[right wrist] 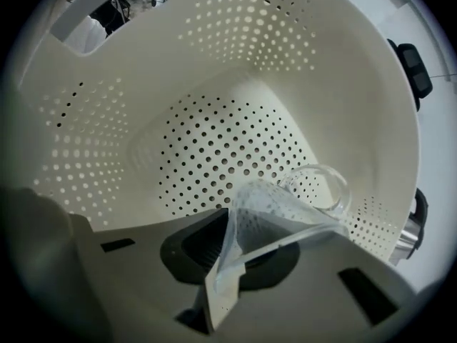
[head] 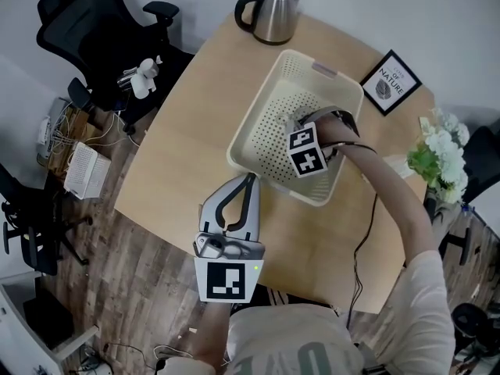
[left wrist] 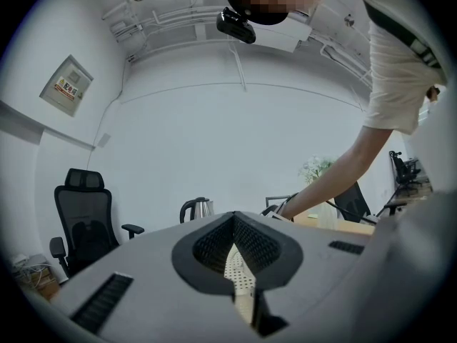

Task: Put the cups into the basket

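Table (head: 195, 131): frame (head: 391, 82) reads "NATURE"; rt claw (right wrist: 227, 220) grips cup (right wrist: 300, 200).

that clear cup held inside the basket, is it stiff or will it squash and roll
Probably thin and flexible: the clear cup looks pinched flat where the fingers squeeze its wall. Likely very light, being see-through thin plastic. Its round body may roll on the basket floor if dropped sideways.
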